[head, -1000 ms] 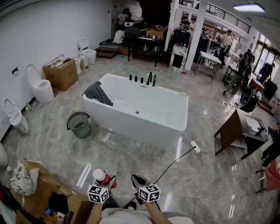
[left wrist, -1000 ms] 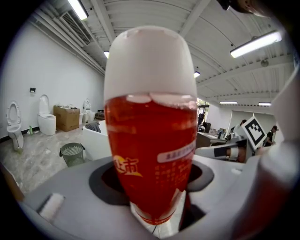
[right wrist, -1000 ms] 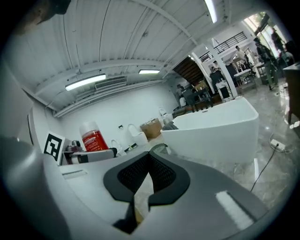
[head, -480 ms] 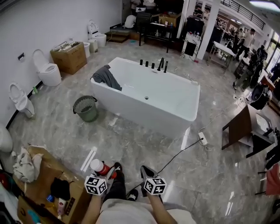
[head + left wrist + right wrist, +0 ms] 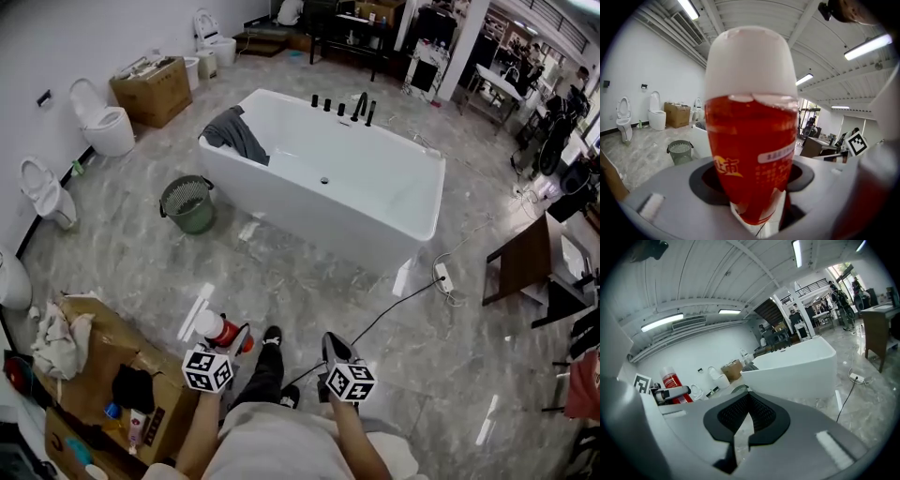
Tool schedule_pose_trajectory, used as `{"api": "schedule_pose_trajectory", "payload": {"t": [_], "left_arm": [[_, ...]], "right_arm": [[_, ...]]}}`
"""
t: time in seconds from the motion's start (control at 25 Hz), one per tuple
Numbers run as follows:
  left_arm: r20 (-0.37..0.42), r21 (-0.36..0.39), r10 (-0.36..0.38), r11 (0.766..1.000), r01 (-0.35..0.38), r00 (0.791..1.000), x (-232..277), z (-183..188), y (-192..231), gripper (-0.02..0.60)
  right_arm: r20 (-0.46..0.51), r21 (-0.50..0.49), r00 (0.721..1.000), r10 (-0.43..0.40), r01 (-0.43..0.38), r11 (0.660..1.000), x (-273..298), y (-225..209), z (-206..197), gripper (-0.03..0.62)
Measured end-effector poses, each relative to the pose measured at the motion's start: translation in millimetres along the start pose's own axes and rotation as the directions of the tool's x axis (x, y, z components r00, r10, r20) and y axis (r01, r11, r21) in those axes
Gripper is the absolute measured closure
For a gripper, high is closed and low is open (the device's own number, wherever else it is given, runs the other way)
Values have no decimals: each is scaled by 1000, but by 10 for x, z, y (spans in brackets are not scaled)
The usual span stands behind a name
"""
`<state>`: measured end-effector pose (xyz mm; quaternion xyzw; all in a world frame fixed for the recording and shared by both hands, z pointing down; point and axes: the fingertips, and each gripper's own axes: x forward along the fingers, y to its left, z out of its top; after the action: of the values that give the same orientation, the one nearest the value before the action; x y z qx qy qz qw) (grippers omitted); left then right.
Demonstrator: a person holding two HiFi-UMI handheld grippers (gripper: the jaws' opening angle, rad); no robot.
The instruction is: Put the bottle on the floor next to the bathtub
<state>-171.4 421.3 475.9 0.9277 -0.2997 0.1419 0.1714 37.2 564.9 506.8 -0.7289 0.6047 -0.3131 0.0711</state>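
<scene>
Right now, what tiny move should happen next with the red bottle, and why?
Probably carry it forward toward the bathtub. The left hand-held gripper is shut on the red bottle, up off the floor, and the bathtub stands a good way ahead, so this is not the spot to set it down.

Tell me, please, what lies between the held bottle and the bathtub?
Only bare marble floor separates bottle and bathtub in the head view; the green bin stands aside.
</scene>
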Motion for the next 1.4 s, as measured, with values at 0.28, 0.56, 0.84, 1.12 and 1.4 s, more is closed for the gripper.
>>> {"api": "schedule_pose_trajectory", "payload": {"t": [0.28, 0.56, 0.84, 1.12, 1.4], "left_arm": [[-28, 16, -40, 999, 41, 999, 464, 157, 43, 245], [-20, 5, -85, 996, 85, 996, 930, 405, 247, 245], [-21, -43, -87, 995, 86, 996, 1393, 478, 708, 245], [-38, -49, -101, 994, 99, 994, 1721, 533, 1153, 245], [-40, -81, -111, 991, 107, 993, 1867, 567, 1459, 245]], "right_arm": [[-19, 12, 999, -35, 35, 999, 298, -130, 146, 592], [-47, 9, 998, -37, 37, 999, 716, -185, 349, 592], [-80, -65, 996, -35, 30, 997, 1155, -114, 572, 592], [-107, -131, 987, -117, 103, 986, 1365, -257, 780, 592], [-123, -229, 973, -197, 166, 959, 1572, -309, 877, 592]]}}
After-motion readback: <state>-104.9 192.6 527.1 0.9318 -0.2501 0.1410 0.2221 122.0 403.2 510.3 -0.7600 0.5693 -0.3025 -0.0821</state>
